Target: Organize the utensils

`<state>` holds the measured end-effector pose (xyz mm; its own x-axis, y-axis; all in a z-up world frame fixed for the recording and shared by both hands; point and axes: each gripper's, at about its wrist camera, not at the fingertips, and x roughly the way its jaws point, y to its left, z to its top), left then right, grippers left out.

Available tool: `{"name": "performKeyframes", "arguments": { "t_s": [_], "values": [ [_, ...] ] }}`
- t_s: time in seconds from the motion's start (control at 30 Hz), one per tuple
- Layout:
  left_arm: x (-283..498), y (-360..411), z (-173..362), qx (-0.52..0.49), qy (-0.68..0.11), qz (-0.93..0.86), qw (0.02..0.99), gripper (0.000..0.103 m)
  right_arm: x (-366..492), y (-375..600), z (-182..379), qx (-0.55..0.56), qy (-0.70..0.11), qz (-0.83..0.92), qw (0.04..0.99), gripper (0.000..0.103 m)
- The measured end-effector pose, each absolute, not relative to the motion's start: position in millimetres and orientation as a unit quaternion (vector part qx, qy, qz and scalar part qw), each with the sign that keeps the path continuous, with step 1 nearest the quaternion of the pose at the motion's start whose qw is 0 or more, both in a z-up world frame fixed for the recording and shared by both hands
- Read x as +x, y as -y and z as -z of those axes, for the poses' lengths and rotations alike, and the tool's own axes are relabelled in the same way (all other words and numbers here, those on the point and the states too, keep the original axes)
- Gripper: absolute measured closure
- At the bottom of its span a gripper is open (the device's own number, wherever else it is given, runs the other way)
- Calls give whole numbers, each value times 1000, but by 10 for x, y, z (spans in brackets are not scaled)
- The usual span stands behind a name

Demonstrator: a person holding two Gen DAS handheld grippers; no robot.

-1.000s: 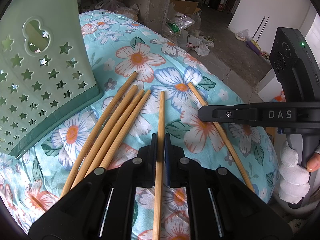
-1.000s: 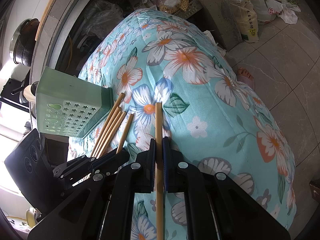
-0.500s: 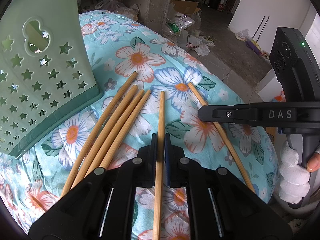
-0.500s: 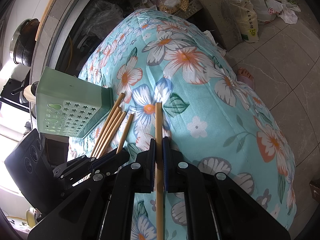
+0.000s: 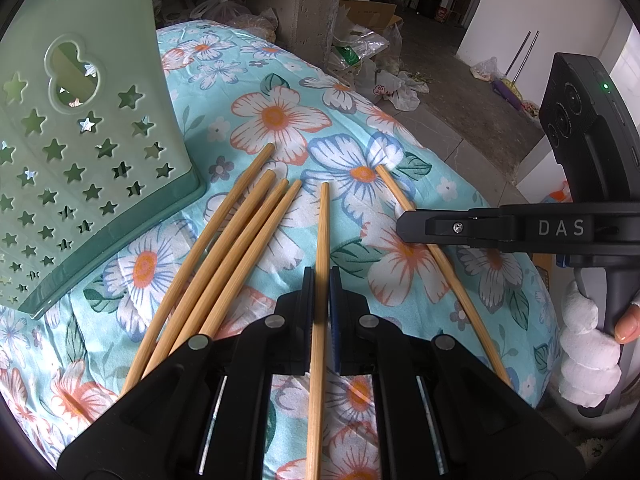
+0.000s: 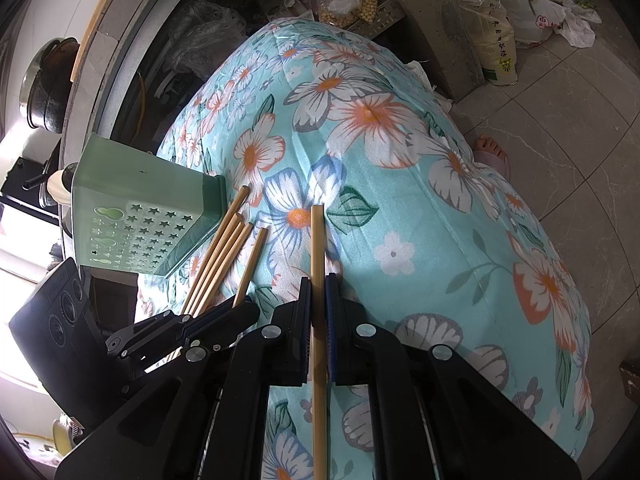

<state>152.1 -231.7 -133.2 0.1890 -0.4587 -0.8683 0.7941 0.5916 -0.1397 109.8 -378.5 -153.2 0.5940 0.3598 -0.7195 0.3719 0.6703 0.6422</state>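
Clamping one bamboo chopstick (image 5: pixel 322 240) in the left hand-held gripper (image 5: pixel 320 276), jaws nearly shut on it, shaft running straight ahead along the fingers. Same on the right: right hand-held gripper (image 6: pixel 318 284) pinched on its own chopstick (image 6: pixel 317 240), long axis forward. Green star-holed holder (image 5: pixel 80 152) lying tipped on the floral-covered bench (image 5: pixel 280 116), up and left of both, nearer the left hand. Four loose chopsticks (image 5: pixel 224 248) between, beside the holder's base.
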Motion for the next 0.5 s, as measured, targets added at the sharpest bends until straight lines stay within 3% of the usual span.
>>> {"name": "performKeyframes", "arguments": {
  "t_s": [0.5],
  "values": [
    [1609,2216,1187,167,-469,411,764,97,962,3844,1351,414,-424,13,806,96]
  ]
}}
